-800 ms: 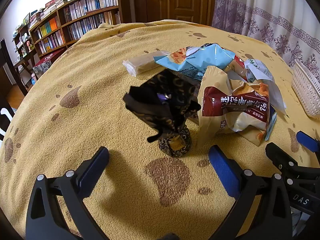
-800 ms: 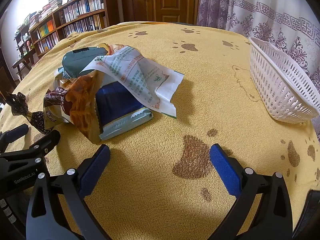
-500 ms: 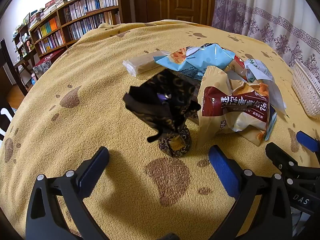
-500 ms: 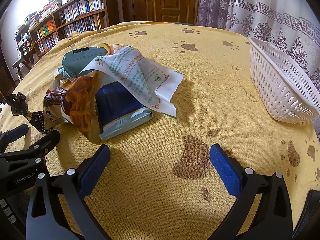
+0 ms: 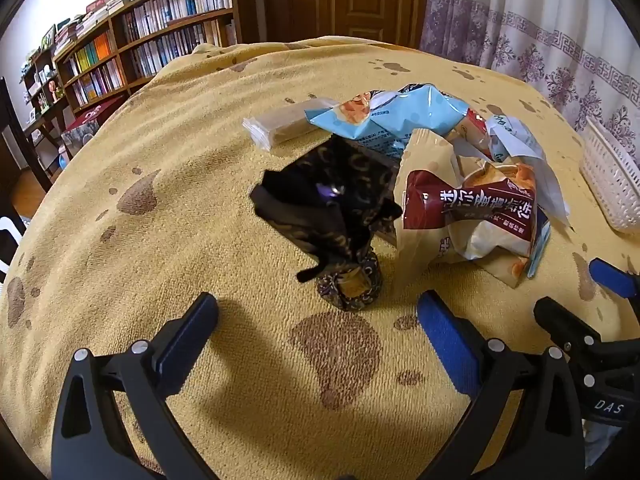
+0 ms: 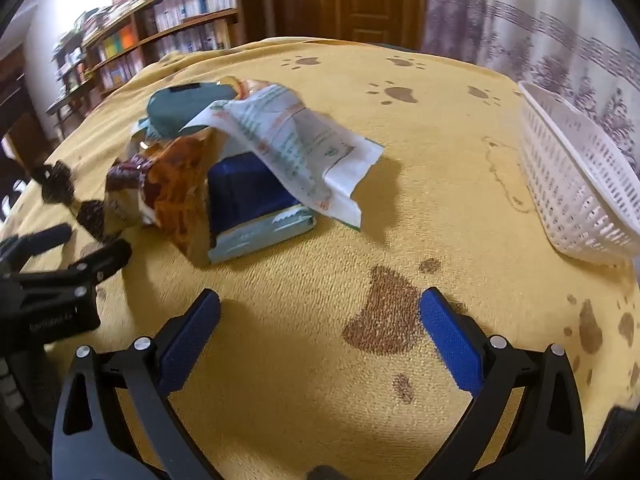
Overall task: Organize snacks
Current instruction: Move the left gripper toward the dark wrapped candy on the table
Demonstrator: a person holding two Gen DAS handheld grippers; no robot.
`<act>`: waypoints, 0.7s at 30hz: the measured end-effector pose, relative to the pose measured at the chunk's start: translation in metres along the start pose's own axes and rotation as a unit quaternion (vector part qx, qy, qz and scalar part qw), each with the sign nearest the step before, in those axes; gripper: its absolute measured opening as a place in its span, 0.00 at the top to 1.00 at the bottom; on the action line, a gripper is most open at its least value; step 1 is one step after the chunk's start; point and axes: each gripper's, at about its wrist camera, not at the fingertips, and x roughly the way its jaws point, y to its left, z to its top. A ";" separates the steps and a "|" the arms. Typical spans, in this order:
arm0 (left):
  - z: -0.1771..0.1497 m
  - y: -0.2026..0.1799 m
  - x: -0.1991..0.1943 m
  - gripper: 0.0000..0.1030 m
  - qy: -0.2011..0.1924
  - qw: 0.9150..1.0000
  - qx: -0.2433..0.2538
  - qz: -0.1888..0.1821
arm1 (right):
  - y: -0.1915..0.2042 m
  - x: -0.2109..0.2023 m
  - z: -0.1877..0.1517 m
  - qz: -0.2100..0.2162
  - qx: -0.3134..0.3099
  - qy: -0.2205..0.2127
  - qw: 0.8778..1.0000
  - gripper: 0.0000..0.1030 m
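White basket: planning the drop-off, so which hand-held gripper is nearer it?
Right: the white basket sits just ahead to its right. The left faces the snack pile, farther off.

Both wrist views sit low over the yellow cloth (image 5: 180,184), facing the door (image 6: 372,0); shared: snack pile (image 5: 460,184), white basket (image 6: 576,176).

Snack pile (image 6: 240,168) left of basket (image 6: 576,184), both on tablecloth (image 6: 420,184)

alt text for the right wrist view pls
An open right gripper hovers over a yellow paw-print tablecloth, facing a pile of snack packets, with a white basket at right and the left gripper at the left edge.
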 end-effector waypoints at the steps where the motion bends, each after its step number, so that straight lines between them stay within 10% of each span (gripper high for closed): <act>1: -0.001 0.001 0.000 0.05 -0.002 1.000 0.000 -0.004 | 0.001 0.001 0.001 -0.003 -0.002 0.001 1.000 0.02; 21: -0.003 0.034 -0.021 0.05 -0.054 0.988 -0.085 -0.113 | 0.003 -0.001 0.001 -0.013 -0.003 -0.003 1.000 0.02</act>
